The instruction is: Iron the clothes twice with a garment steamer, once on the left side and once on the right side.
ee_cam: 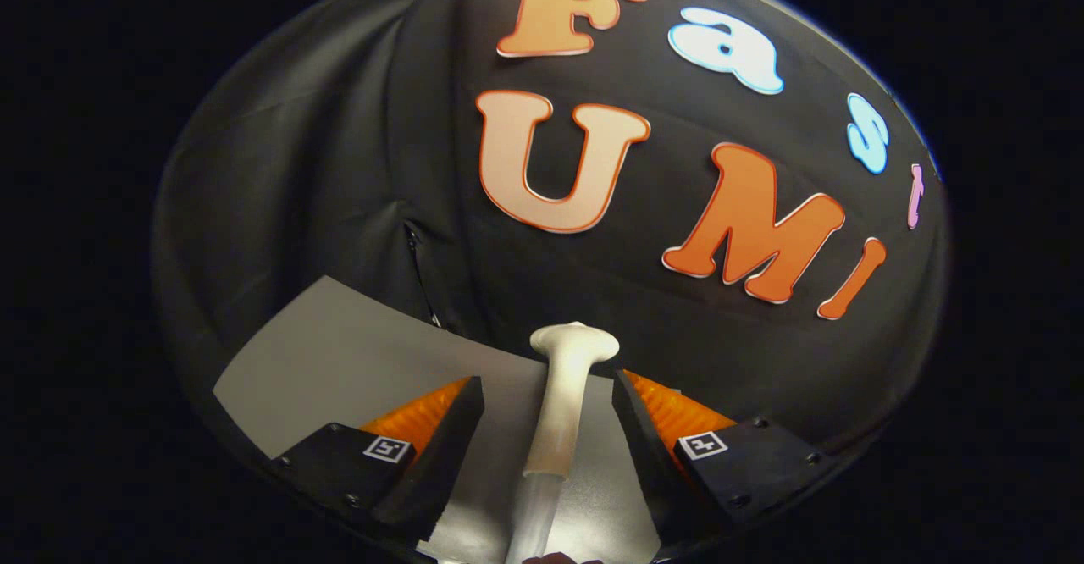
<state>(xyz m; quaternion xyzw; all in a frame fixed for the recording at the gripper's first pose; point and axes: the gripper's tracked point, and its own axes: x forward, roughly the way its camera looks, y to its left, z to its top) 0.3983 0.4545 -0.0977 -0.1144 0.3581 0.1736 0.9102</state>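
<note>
Left finger (pixel 440 428) stood apart from the steamer, a clear strip of grey desk (pixel 339 352) showing between them. The gripper (pixel 549 399) was spread wide, neither finger touching anything.

Between the fingers: the garment steamer (pixel 561 411), white, running lengthwise away from the gripper. Narrow handle near the fingers, flaring to a broad flat head (pixel 574 340) just beyond the fingertips, at the desk's far edge. It appeared to lie or stand on the desk; which, I could not tell. Below the handle a paler, glossier stretch continued toward the gripper, possibly a hose or neck.

Handling, as judged: rigid moulded plastic, smooth and likely slippery, not fragile, probably light to moderate in weight, heavier if it held water. Best hold looked to be the slim handle section midway between the fingers, well behind the head, so the head stays free to face the cloth.

Right finger likewise stood clear of the handle, with a gap.

Surface: plain matte grey desk, flat. Room: black cloth wall (pixel 296 166) close behind the desk, creased, with a seam or zip near the desk's back corner. No clothes were visible to me.
</note>
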